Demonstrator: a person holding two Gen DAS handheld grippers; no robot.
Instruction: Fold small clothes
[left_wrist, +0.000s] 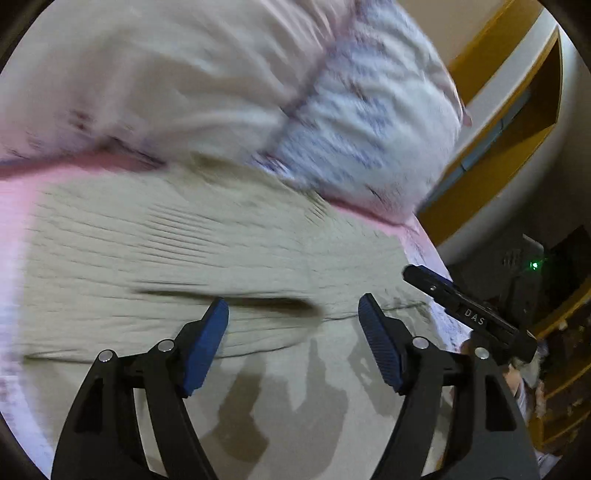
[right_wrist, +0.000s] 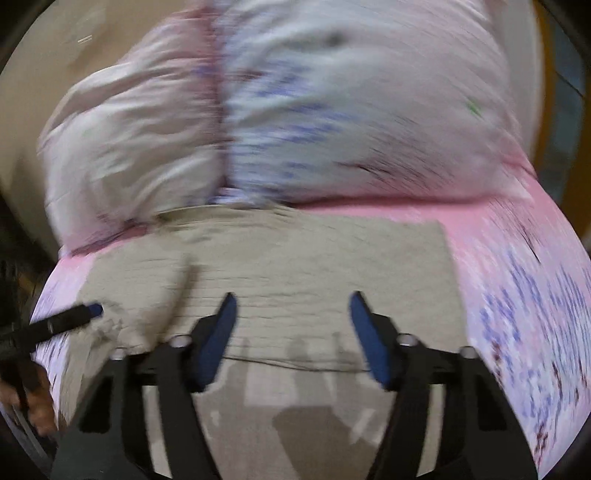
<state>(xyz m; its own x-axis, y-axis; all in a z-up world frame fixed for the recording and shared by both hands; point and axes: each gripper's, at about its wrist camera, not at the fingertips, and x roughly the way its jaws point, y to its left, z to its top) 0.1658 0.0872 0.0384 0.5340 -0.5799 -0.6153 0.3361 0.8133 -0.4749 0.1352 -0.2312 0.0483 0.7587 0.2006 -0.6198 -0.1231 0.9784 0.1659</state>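
A beige ribbed garment (left_wrist: 207, 251) lies spread flat on a pink floral bed sheet (left_wrist: 18, 206); it also fills the middle of the right wrist view (right_wrist: 314, 258). My left gripper (left_wrist: 293, 314) is open and empty, hovering over the garment's near part. My right gripper (right_wrist: 291, 306) is open and empty above the garment's near edge. The right gripper's finger shows in the left wrist view (left_wrist: 461, 306) at the garment's right edge. The left gripper's blue tip shows in the right wrist view (right_wrist: 88, 312) at the garment's left edge. Both views are blurred.
Two pillows (left_wrist: 369, 122) in pink and blue-patterned covers lie at the head of the bed behind the garment, also seen in the right wrist view (right_wrist: 295, 110). A yellow and white wall shelf (left_wrist: 517, 122) stands to the right. The bed's edge runs close on the right (left_wrist: 432, 254).
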